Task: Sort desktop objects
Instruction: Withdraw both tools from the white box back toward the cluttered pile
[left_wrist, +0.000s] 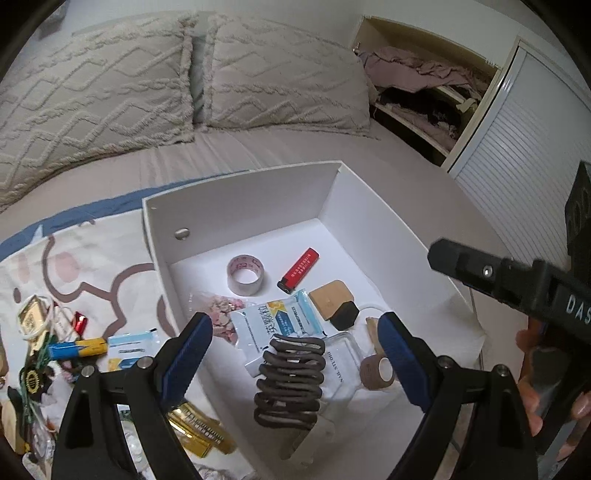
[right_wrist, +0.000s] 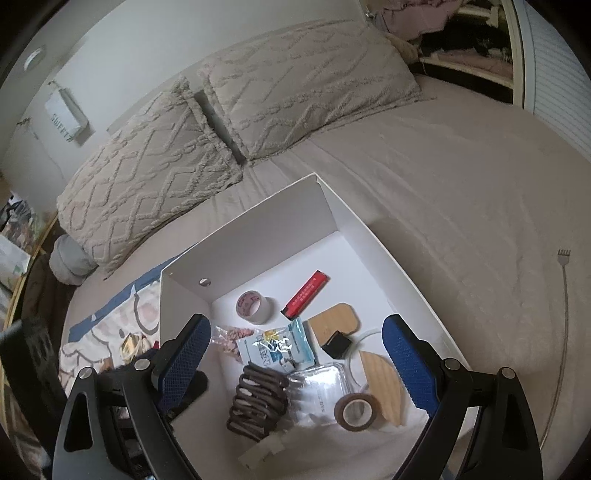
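Observation:
A white box (left_wrist: 236, 192) (right_wrist: 258, 218) sits on the bed. Inside lie a clear tape roll (left_wrist: 244, 275) (right_wrist: 253, 306), a red lighter (left_wrist: 298, 269) (right_wrist: 304, 293), a blue-white packet (left_wrist: 273, 325) (right_wrist: 277, 345), a dark coiled hair tie (left_wrist: 290, 380) (right_wrist: 256, 400), a brown tape roll (left_wrist: 378, 371) (right_wrist: 356, 411) and a wooden piece (left_wrist: 330, 301) (right_wrist: 334, 319). My left gripper (left_wrist: 295, 339) is open and empty above the box. My right gripper (right_wrist: 295, 354) is open and empty above the box too.
Left of the box, on a patterned cloth (left_wrist: 92, 254), lie a yellow-blue battery (left_wrist: 79, 349), a gold pack (left_wrist: 201, 434) and other small items. Two pillows (left_wrist: 147, 81) lie behind. An open wardrobe (left_wrist: 424, 96) stands at right. A thin metal scratcher (right_wrist: 563, 314) lies on the sheet.

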